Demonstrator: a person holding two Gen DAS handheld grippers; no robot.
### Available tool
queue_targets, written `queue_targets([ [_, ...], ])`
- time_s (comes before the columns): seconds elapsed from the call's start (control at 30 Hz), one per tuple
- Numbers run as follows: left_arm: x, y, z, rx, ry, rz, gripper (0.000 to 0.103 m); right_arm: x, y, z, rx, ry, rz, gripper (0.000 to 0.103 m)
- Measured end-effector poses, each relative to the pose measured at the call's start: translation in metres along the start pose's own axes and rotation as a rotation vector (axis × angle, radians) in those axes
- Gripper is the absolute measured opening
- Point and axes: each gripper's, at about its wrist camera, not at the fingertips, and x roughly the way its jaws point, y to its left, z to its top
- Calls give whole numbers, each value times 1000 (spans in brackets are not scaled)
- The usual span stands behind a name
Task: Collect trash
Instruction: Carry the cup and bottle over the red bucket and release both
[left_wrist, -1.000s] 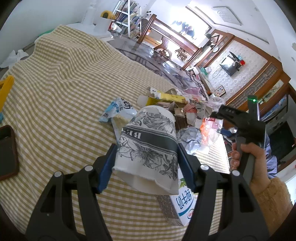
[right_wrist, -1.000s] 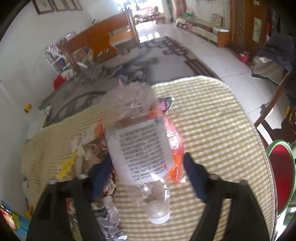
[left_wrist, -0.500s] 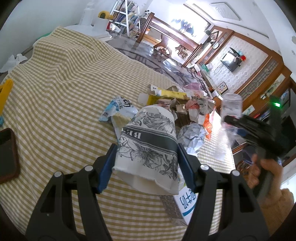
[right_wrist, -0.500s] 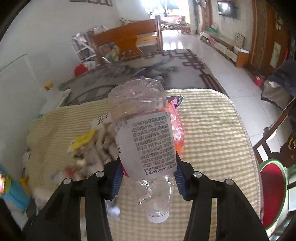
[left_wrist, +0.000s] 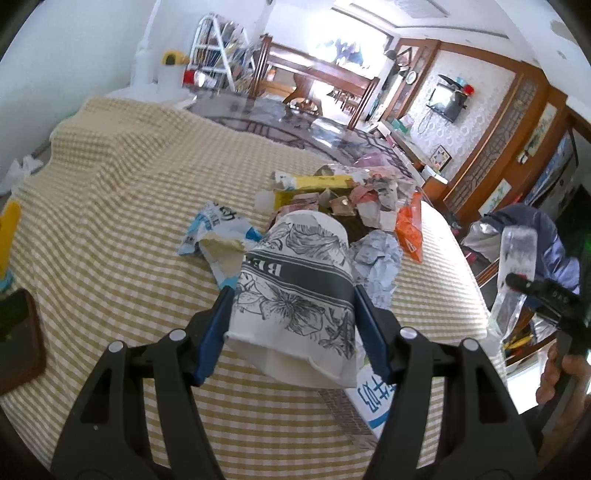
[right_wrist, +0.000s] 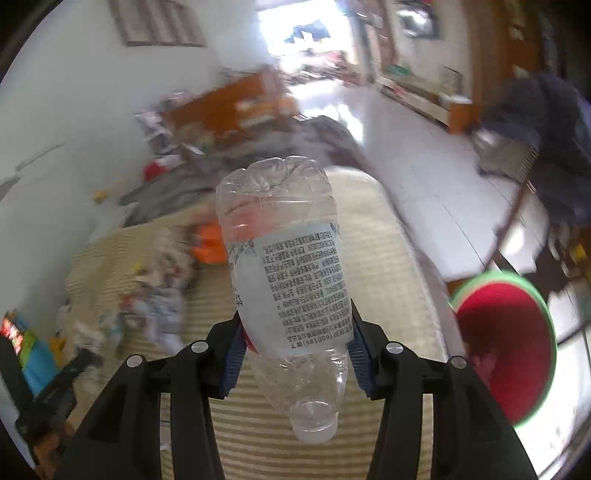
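Surface: checked yellow-and-white tablecloth (left_wrist: 122, 206) over the table, wrinkled toward the far left corner.
Near items: milk carton (left_wrist: 373, 402) lying just under my left gripper (left_wrist: 293, 314); dark phone (left_wrist: 16, 325) at the left edge.
Trash pile: mid-table, torn blue-white wrapper (left_wrist: 218, 232), crumpled paper ball (left_wrist: 376, 262), orange packet (left_wrist: 408, 229), yellow box (left_wrist: 317, 182) and scraps behind them.
Room: far side has a patterned rug, wooden bench, white shelf rack, wall TV; red stool (right_wrist: 506, 350) with green rim beside the table on the right.
Change: right gripper (right_wrist: 295, 350) was low over the pile a second ago with its pads apart from the bottle; now they pinch it, and it is lifted off and carried out past the table's right edge. Left side barely shifts, slight roll.
Left jaws: clamped on the paper cup (left_wrist: 295, 291), mouth toward the camera, held above the cloth.
Right jaws: clamped on the clear plastic bottle (right_wrist: 288, 273) at its label, neck toward the camera, base away.
Hand pose: both grippers tilt downward; my right hand (left_wrist: 565, 373) grips its handle at the left view's right edge, bottle upright there.
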Motion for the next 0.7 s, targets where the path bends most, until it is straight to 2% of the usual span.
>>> queue_targets([
  [0.07,-3,-5,0,25,-19,13,61,-5,-10,3,54,-19,34,47],
  [0.17,-8,-15,1,33,-41,11,61,-18,-14,7,40,-70,-8,48],
  [0.3,-15,-45,3,53,-65,-16,61,-24,-19,7,36,-90,-12,48],
  [0.5,-8,-118,1,149,-45,-134,61,-46,-51,12,91,-151,-89,48],
  [0.7,32,-202,-10,162,101,-358,61,-56,-100,14,249,-156,-134,48],
])
